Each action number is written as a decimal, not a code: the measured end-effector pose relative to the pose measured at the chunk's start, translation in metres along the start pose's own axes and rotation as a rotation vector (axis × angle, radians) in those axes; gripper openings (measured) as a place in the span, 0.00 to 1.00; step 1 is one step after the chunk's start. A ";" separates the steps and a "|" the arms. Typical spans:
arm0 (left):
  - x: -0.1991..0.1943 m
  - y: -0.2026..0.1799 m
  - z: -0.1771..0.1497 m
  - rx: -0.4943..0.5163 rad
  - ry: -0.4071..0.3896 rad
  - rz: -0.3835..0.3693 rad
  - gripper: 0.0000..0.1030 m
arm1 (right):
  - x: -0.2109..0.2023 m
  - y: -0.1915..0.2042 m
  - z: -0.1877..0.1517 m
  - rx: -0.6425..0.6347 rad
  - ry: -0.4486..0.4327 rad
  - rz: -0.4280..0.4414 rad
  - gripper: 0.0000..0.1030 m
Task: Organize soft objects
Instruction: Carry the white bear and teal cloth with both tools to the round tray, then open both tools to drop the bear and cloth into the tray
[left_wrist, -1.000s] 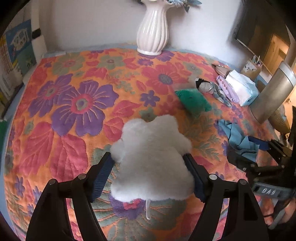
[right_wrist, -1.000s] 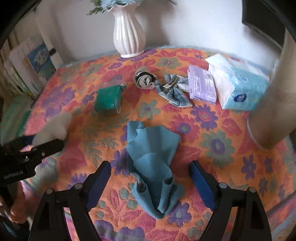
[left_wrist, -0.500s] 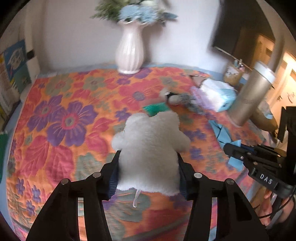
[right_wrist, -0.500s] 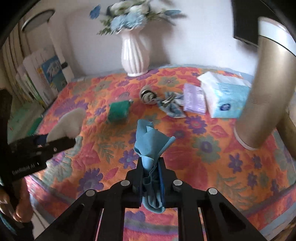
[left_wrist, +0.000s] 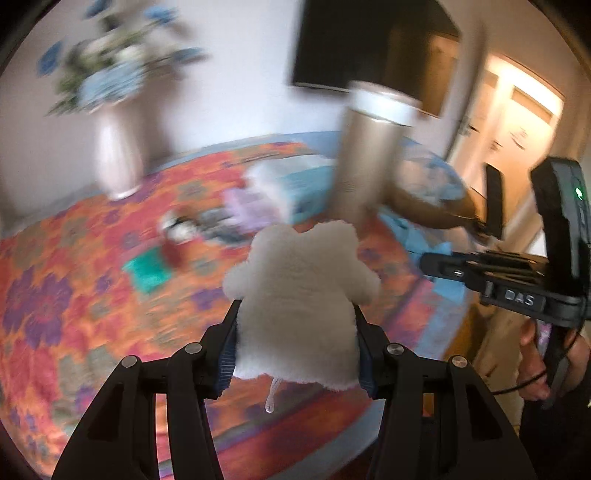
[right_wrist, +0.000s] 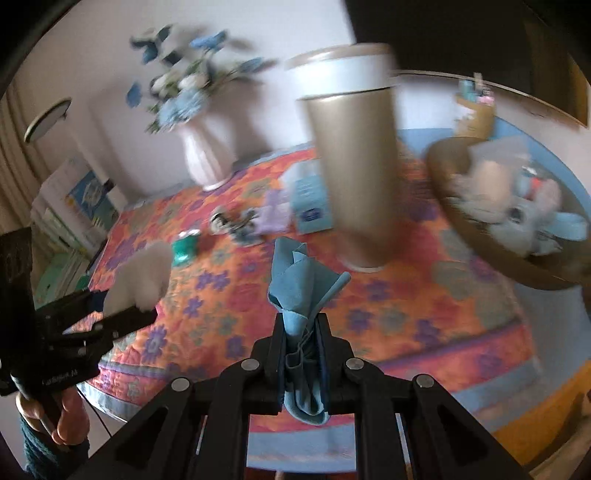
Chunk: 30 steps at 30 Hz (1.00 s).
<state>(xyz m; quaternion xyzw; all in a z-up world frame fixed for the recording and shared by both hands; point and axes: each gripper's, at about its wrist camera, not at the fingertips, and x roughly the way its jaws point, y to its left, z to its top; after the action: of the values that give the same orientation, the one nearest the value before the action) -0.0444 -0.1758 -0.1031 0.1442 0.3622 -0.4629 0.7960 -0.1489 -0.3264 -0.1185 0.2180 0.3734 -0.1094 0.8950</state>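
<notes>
While both views blur with motion, the left gripper (left_wrist: 297, 350) is clenched on the white plush toy (left_wrist: 301, 288), its fingers (left_wrist: 226, 349) pressing the fluffy body from both sides, and the toy is carried clear above the floral cover (left_wrist: 59, 280) of the desk. The right gripper (right_wrist: 302, 363) pinches the blue cloth (right_wrist: 301, 284) tightly, the bunched fabric standing up between the closed fingers (right_wrist: 275, 345) and a fold hanging below them. Compared with half a second ago, both tools have lifted higher and swung to the right: the gold cylinder (right_wrist: 352, 155) now looms large in the right wrist view, and a brown bowl (right_wrist: 476, 240) holding grey and blue soft things has come into sight beside it. On the cover the green pouch (right_wrist: 186, 247), the purple packet (right_wrist: 275, 214) and the tissue pack (right_wrist: 308, 199) lie as before, with the white vase (right_wrist: 205, 155) behind
</notes>
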 end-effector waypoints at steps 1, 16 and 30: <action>0.003 -0.014 0.005 0.030 -0.003 -0.015 0.48 | -0.005 -0.005 0.000 0.010 -0.008 0.000 0.13; 0.047 -0.173 0.111 0.144 -0.165 -0.059 0.48 | -0.115 -0.115 0.061 0.156 -0.305 -0.204 0.13; 0.134 -0.198 0.168 0.048 -0.172 0.057 0.49 | -0.065 -0.229 0.136 0.361 -0.265 -0.264 0.13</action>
<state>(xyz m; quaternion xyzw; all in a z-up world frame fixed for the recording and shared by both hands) -0.0949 -0.4602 -0.0605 0.1332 0.2769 -0.4596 0.8333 -0.1923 -0.5903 -0.0572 0.3073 0.2527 -0.3180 0.8606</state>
